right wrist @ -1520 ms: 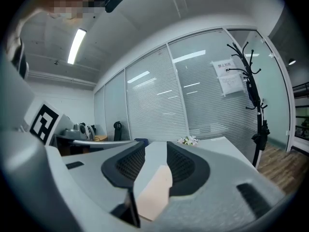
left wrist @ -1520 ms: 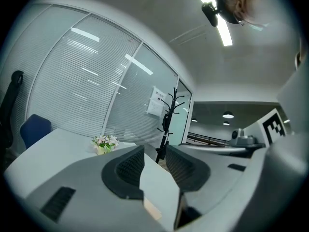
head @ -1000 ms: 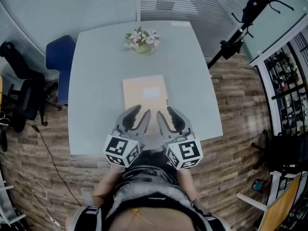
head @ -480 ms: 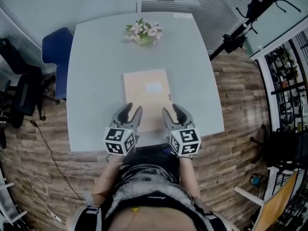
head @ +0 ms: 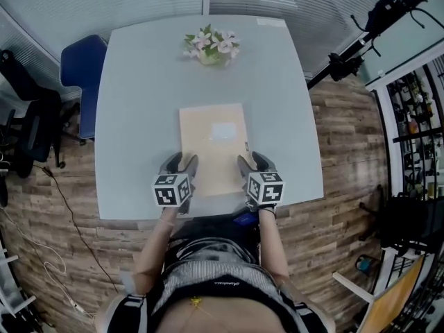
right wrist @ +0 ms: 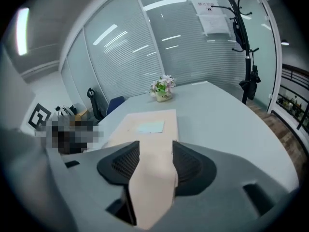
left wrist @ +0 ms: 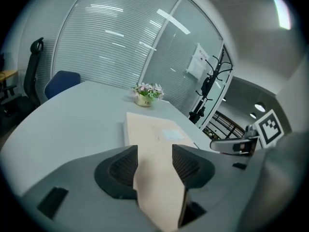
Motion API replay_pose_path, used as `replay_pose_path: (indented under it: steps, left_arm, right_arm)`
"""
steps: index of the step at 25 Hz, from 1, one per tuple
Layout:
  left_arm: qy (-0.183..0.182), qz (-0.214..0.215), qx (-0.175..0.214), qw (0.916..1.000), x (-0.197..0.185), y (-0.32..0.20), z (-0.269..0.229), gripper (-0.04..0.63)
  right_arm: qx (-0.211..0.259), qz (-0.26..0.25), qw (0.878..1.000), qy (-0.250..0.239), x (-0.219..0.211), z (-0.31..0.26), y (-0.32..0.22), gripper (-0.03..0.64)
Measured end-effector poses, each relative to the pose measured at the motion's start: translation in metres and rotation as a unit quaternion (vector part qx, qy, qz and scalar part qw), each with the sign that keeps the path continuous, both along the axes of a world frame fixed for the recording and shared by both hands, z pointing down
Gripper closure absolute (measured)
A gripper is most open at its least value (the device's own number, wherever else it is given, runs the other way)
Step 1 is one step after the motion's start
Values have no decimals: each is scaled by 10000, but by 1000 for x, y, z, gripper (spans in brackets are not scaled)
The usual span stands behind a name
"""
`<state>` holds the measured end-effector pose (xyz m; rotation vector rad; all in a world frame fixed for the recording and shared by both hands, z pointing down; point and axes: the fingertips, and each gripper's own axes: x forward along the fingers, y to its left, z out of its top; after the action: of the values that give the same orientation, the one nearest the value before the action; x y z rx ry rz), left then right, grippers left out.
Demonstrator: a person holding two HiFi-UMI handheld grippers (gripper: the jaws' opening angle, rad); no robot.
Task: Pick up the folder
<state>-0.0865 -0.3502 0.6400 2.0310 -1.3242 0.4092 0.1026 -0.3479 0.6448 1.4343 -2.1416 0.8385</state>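
Note:
A flat tan folder (head: 214, 141) with a pale label lies on the grey table (head: 139, 116), near its front edge. My left gripper (head: 180, 161) sits low over the folder's near left corner. The right gripper (head: 251, 159) is over the near right corner. Both sets of jaws are opening. In the left gripper view the folder (left wrist: 154, 129) runs up between the two dark pads of the gripper (left wrist: 154, 153). The right gripper view shows the same folder (right wrist: 147, 124) between that gripper's (right wrist: 155, 153) pads. No pad visibly presses on it.
A small pot of flowers (head: 210, 47) stands at the table's far side. A blue chair (head: 78, 68) and a black office chair (head: 28, 116) stand to the left. A black stand (head: 361, 33) rises at the right. The person stands at the table's front edge.
Both grippers have dropped toward the table and drawn apart, from above the folder's near end to its two near corners. Their jaws have spread wider.

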Motion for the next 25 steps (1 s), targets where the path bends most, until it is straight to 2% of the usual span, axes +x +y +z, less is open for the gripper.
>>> replay_pose_path:
  steps: [4,8,11,16,22,25]
  left_arm:
    - [140,-225,-337,9991,-6,-11,22,379]
    - [293,-409,-575,9971,-7,-20,36,370]
    - [562,-583,-773,9937,-7,-25,51,368]
    - [711,-705,-872,9911,-15,-32,65,368]
    - [569,-728,-829,9923,-11,-30,63,376]
    - [378,-823,-744,9931,-15,-28,54,379]
  right_arm:
    - [-303,80,9995,-52,7,28,-14,388]
    - [-628,169,9970,-423,8,48,-24,374]
    - [-833,194,9944,-626,9,63,-31,360]
    - [-947,277,9818,-1621,6,71,-36,353]
    - [-733,222,9865,-1451,3,68,-37,370]
    - [-699,245,9874,-1399,2,62,-35,382]
